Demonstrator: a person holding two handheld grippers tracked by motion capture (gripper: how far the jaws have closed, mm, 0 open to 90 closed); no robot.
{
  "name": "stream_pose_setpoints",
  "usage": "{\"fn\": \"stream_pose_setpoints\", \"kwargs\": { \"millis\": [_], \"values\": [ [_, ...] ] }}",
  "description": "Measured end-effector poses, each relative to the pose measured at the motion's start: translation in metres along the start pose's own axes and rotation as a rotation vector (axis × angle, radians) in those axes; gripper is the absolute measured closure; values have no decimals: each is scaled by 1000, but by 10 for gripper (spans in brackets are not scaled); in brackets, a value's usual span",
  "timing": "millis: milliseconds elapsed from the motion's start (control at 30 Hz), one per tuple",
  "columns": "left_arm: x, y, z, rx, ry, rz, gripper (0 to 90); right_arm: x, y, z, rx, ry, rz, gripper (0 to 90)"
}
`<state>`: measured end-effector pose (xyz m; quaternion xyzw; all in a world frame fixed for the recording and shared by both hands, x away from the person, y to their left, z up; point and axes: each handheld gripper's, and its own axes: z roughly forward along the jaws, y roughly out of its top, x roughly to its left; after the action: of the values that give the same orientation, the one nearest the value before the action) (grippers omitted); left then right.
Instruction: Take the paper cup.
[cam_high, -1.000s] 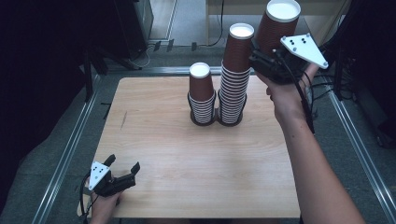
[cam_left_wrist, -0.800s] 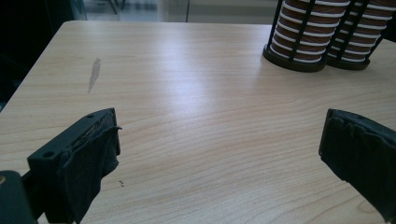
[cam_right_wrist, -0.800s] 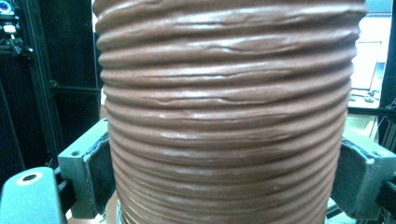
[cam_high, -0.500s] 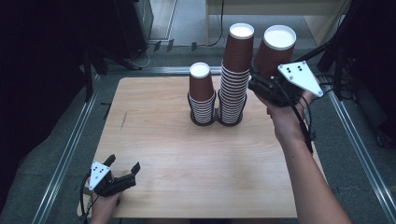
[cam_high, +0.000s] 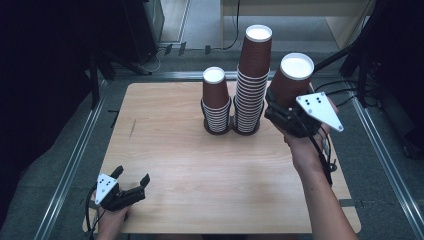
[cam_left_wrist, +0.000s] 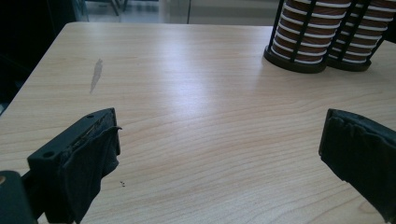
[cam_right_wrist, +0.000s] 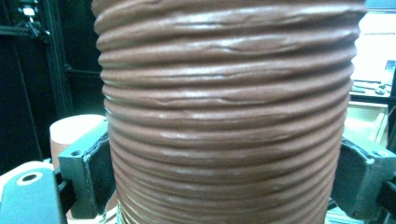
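Two grippers up. Near: my left gripper sits idle at the tabletop's near-left corner, jaws spread wide, nothing between them. Far: my right gripper is clamped on a brown ribbed cup, held in the air by the far-right edge, beside the tall stack. I judge this as carry phase. Next: pick the tall or short stack, align, lower, release.

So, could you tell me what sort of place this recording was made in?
Probably a lab or workshop test bench rather than a home: a bare wooden table edged by metal rails, with cables on the grey floor behind. The right gripper holds a brown paper cup beside two cup stacks.
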<state>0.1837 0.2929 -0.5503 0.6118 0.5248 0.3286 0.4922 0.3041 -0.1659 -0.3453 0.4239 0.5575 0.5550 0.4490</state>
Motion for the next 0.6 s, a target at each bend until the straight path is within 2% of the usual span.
{"fn": "stream_pose_setpoints", "kwargs": {
  "millis": [33, 300, 400, 500, 600],
  "values": [
    [0, 0, 0, 0, 0, 0, 0, -1, -4, -2, 2, -3, -7, 111],
    [-2, -1, -1, 0, 16, 6, 0, -5, -30, -20, 41, -17, 32, 112],
    [-2, -1, -2, -2, 24, 4, 0, -6, -39, -25, 47, -22, 26, 112],
    [-2, -1, -2, -2, 25, 5, 0, -5, -48, -32, 57, -21, 43, 112],
    [-2, -2, -2, -1, 28, 6, 0, -4, -59, -36, 71, -21, 28, 112]
  ]
}}
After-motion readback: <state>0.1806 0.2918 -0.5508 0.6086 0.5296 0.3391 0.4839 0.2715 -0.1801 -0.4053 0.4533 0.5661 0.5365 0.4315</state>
